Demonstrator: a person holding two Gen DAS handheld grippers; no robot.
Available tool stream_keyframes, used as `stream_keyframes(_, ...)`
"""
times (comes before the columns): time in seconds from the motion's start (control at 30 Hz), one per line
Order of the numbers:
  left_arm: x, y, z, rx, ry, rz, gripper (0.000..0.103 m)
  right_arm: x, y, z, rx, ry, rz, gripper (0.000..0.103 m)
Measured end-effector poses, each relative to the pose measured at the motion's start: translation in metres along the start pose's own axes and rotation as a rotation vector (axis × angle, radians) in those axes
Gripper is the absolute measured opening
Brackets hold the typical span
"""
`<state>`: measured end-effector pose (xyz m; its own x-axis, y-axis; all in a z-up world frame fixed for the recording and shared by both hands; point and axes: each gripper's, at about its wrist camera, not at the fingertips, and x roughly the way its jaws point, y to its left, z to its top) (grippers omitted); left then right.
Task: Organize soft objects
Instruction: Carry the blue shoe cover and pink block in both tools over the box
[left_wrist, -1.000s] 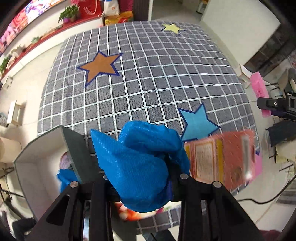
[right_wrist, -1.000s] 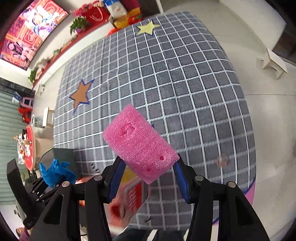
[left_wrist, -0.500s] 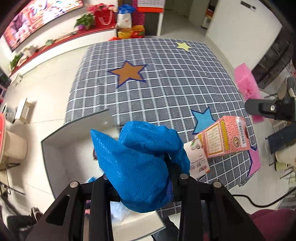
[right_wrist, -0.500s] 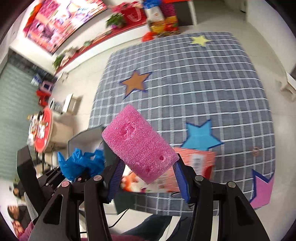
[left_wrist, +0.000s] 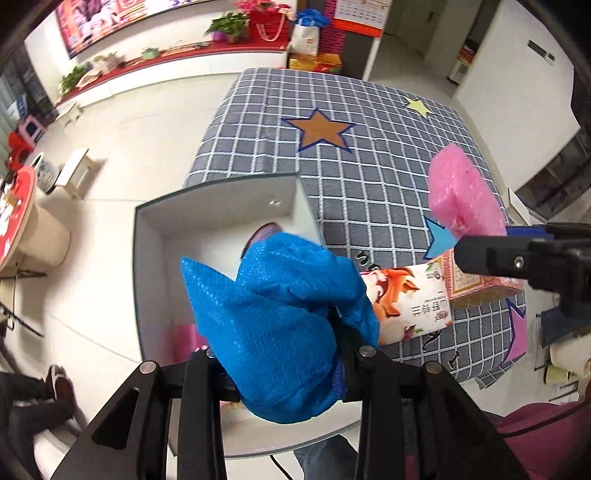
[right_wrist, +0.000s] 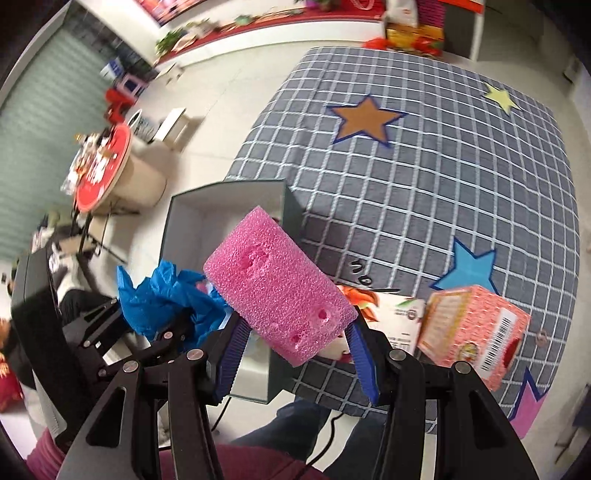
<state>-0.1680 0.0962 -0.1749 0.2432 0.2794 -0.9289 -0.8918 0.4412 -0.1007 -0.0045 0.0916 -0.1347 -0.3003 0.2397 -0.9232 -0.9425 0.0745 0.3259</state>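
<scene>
My left gripper (left_wrist: 284, 354) is shut on a crumpled blue plastic bag (left_wrist: 280, 317) and holds it above the open grey box (left_wrist: 221, 206) at the carpet's near left edge. The bag also shows in the right wrist view (right_wrist: 166, 291). My right gripper (right_wrist: 295, 339) is shut on a pink sponge block (right_wrist: 277, 284), held in the air to the right of the box (right_wrist: 229, 206). The sponge also shows in the left wrist view (left_wrist: 461, 192). Something pink and something purple lie inside the box, mostly hidden by the bag.
A grey checked carpet (left_wrist: 369, 155) with coloured stars covers the floor. A white carton with a fox picture (left_wrist: 410, 302) and a pink patterned box (right_wrist: 472, 328) lie on its near edge, right of the grey box. A round red table (right_wrist: 103, 170) stands far left.
Both grippers have swung left over the last second. The grey box has come from the frame's left edge to under the blue bag. The pink sponge has moved closer to the box.
</scene>
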Motion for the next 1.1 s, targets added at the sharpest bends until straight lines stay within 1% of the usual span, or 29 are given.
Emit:
stream_keyframes(0.27,-0.003,0.016,-0.008,-0.040,-0.001,0.012,0.036,0.009,0.024,-0.003,-0.069,0.029,0.002,0.053)
stream_keyframes(1.1,-0.003,0.026,-0.015,-0.069,0.014,0.017,0.036,0.023,0.044,-0.005,-0.121,0.066,0.008,0.053)
